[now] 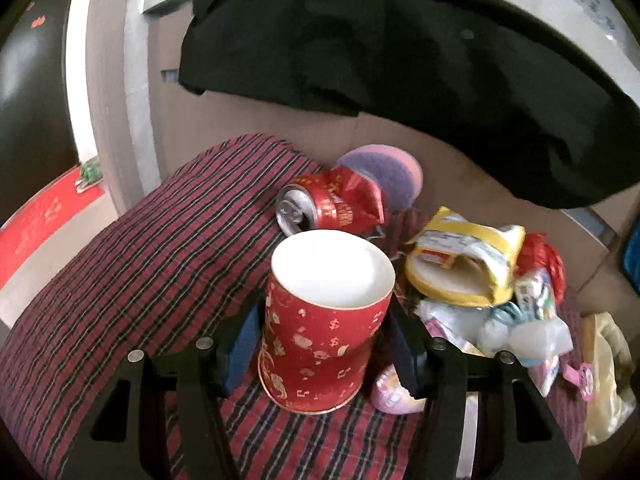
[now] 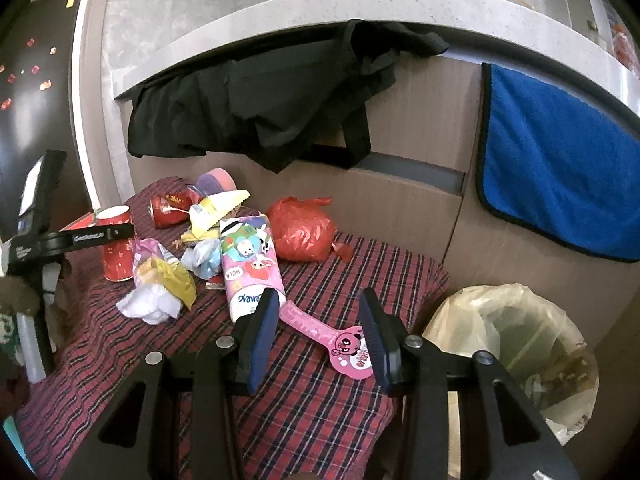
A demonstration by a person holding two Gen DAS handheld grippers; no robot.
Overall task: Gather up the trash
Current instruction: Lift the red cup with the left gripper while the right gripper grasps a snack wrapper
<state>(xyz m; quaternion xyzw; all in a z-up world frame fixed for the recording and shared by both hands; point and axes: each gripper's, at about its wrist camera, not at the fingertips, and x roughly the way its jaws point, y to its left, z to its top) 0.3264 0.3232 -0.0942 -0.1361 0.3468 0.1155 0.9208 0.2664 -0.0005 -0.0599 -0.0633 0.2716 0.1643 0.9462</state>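
Left gripper [image 1: 322, 344]: jaws wide, one blue pad on each side of the red paper cup [image 1: 324, 320]; pads at the cup's wall or just beside it, real pressing not possible to tell.
Red paper cup: upright on the plaid cloth [image 1: 140, 260], white inside, gold marks outside; at 6 o'clock from the crushed red can [image 1: 320, 208].
Crushed red can: lying on its side, open top toward 9 o'clock.
Yellow wrapper [image 1: 464, 260]: torn, at 3 o'clock from the cup, on the trash pile.
Right gripper [image 2: 318, 336]: jaws about half open, holding nothing; above the pink tag [image 2: 340, 340], which lies flat on the cloth between the pads.
Tissue pack [image 2: 252, 268]: colourful, at 11 o'clock from the right jaws, one end just beside the left pad.
Red plastic bag [image 2: 302, 232]: knotted, at 12 o'clock from the right jaws.
White crumpled paper [image 2: 150, 304]: at 9 o'clock from the tissue pack.
Bin [image 2: 516, 344]: lined with a pale bag, at 3 o'clock from the surface, beside its edge.
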